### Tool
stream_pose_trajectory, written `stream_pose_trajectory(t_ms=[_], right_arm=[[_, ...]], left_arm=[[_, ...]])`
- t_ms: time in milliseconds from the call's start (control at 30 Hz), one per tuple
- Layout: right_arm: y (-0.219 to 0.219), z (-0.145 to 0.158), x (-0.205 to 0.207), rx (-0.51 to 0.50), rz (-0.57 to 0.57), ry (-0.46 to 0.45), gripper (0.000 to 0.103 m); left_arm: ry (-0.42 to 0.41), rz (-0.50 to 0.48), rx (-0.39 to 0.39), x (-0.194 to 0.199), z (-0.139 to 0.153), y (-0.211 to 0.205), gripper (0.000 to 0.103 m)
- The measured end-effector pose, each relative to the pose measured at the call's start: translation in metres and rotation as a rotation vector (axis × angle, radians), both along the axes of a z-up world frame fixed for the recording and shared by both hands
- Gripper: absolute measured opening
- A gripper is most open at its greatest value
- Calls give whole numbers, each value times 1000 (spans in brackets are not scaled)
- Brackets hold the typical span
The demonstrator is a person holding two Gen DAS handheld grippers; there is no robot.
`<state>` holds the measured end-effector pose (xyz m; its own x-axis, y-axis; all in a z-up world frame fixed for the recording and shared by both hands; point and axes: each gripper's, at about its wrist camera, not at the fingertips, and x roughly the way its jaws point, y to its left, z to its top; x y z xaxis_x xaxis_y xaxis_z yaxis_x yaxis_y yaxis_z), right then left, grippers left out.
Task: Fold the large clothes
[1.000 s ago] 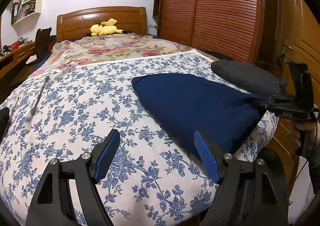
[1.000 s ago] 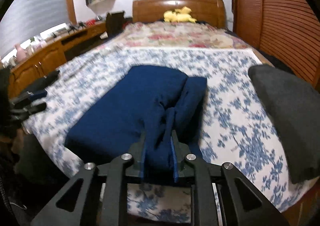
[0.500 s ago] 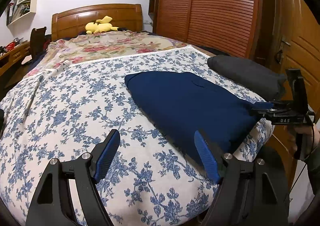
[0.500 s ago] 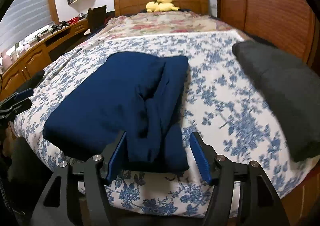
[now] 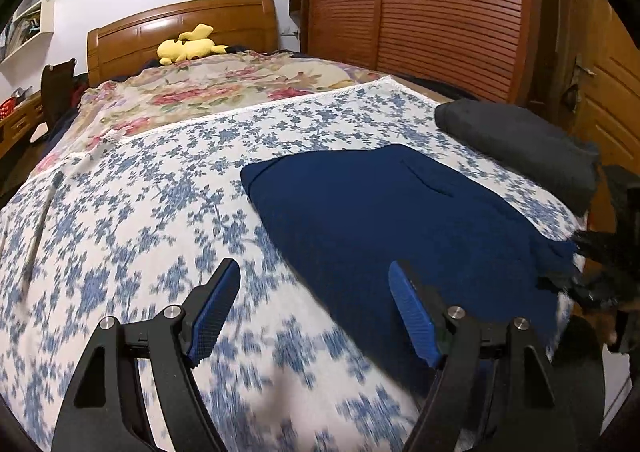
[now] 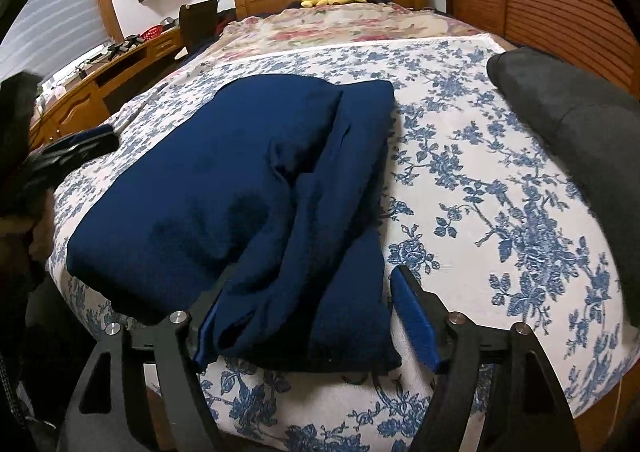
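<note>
Folded navy garment lying on floral bedspread near bed's foot edge, right claw opening, garment's near end loose between its jaws, left claw apart, empty, dark grey folded garment beside

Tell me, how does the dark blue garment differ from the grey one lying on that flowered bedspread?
The dark blue garment lies near the middle of the bed's foot; the grey garment sits by the edge beside the wooden wardrobe. The blue one looks loosely folded, with a rumpled strip along one side, while the grey one looks like a neater, smoother bundle. The blue one's end lies between the opening right tongs; nothing touches the grey one. Both rest on the bedspread.
</note>
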<state>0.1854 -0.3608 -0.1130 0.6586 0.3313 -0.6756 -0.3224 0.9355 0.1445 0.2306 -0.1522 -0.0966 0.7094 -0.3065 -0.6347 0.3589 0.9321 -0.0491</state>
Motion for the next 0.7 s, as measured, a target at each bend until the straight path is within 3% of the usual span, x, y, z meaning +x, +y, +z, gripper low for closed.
stream_pose_trajectory(t_ms=[267,533,700], right_arm=[[1,-5,7,12,21,3,81],[3,-7,7,24,21,6,83],[5,-8,8,21,22,3,84]], left_arm=[[43,12,12,63,-9,-13,78],[66,16,68,112,-27,-24,78],[90,11,63,132,-37,-23,78]])
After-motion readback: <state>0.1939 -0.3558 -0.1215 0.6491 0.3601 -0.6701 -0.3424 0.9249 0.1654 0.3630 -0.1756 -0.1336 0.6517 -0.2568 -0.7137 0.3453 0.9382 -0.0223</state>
